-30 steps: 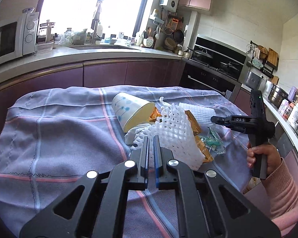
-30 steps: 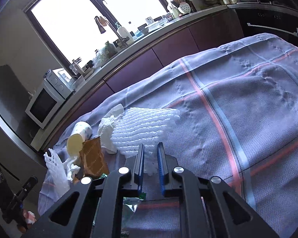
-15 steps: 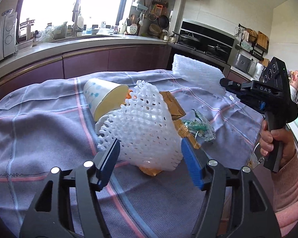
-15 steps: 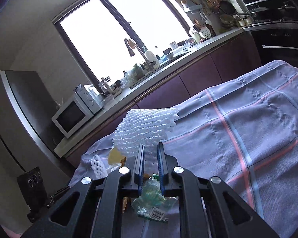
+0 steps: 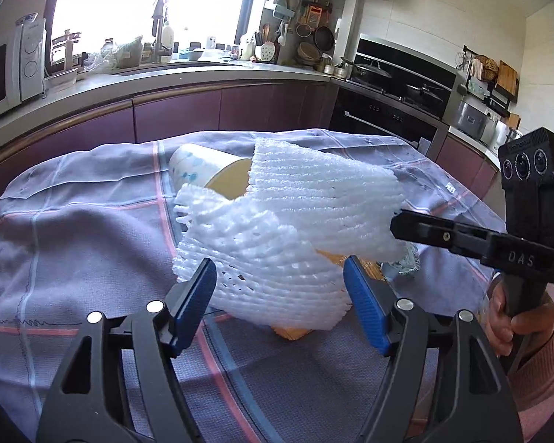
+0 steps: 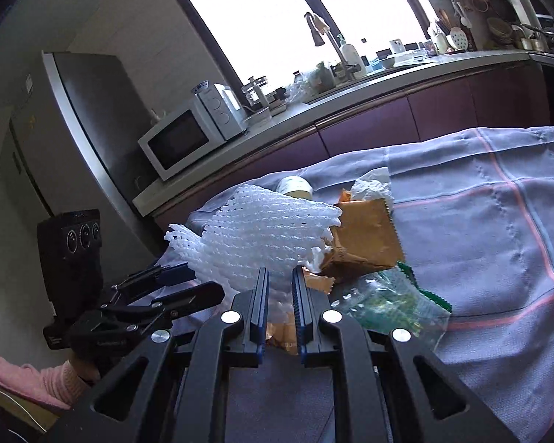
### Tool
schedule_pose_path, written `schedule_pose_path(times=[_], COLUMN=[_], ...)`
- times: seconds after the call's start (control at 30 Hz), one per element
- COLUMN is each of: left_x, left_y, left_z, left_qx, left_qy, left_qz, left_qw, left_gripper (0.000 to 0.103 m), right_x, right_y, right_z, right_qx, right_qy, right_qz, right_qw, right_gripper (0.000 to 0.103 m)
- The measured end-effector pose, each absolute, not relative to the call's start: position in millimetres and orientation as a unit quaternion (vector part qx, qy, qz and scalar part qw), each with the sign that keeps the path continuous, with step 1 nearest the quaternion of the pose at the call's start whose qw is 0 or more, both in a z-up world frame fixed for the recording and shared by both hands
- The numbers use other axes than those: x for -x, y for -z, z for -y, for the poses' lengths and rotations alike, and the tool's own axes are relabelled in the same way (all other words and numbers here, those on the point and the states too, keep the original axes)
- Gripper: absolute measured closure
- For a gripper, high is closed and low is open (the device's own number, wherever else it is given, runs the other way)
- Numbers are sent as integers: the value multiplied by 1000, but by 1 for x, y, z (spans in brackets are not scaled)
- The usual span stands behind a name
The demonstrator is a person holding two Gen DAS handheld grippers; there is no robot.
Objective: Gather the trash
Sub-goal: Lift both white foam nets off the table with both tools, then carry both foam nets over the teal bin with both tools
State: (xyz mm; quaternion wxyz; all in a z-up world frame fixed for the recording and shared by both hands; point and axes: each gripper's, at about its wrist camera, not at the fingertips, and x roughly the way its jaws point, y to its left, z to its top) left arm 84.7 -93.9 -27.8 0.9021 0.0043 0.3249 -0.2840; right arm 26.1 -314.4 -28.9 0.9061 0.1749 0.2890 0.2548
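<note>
The right gripper (image 6: 280, 295) pinches a foam net (image 6: 262, 236); the left gripper (image 5: 280, 302), spread, flanks another foam net (image 5: 269, 277); a paper cup (image 5: 203, 170) lies tipped.

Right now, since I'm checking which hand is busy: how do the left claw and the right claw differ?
The left claw is open wide, while the right claw is shut. The left claw holds nothing, with a mesh foam net lying just ahead of it; the right claw grips a foam sheet by its edge, up in the air. Both are black with blue pads.
</note>
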Motion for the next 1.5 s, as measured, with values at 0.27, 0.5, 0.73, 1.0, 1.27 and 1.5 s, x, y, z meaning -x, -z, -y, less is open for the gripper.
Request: schedule_pose_path(times=[0.27, 0.5, 0.73, 1.0, 1.27, 1.5], left_x=[-87, -81, -67, -44, -21, -6], left_y=[29, 28, 19, 11, -5, -11], left_z=[53, 27, -2, -44, -96, -156], left_qx=[62, 79, 83, 88, 91, 96], left_qy=[288, 279, 265, 240, 185, 120], left_qz=[-335, -332, -319, -301, -281, -271], left_qw=[895, 898, 906, 919, 937, 950], left_gripper=[74, 86, 87, 87, 86, 85], right_x=[-23, -27, -31, -38, -50, -67], right_y=[27, 22, 15, 11, 3, -6], right_z=[290, 276, 265, 245, 206, 154], right_qx=[-143, -140, -149, -154, -146, -131], right_qy=[-277, -286, -293, -312, -350, -399], right_qz=[-299, -294, -285, -286, -290, -297], right_qw=[902, 901, 900, 893, 879, 858], right_gripper=[92, 92, 92, 92, 92, 92])
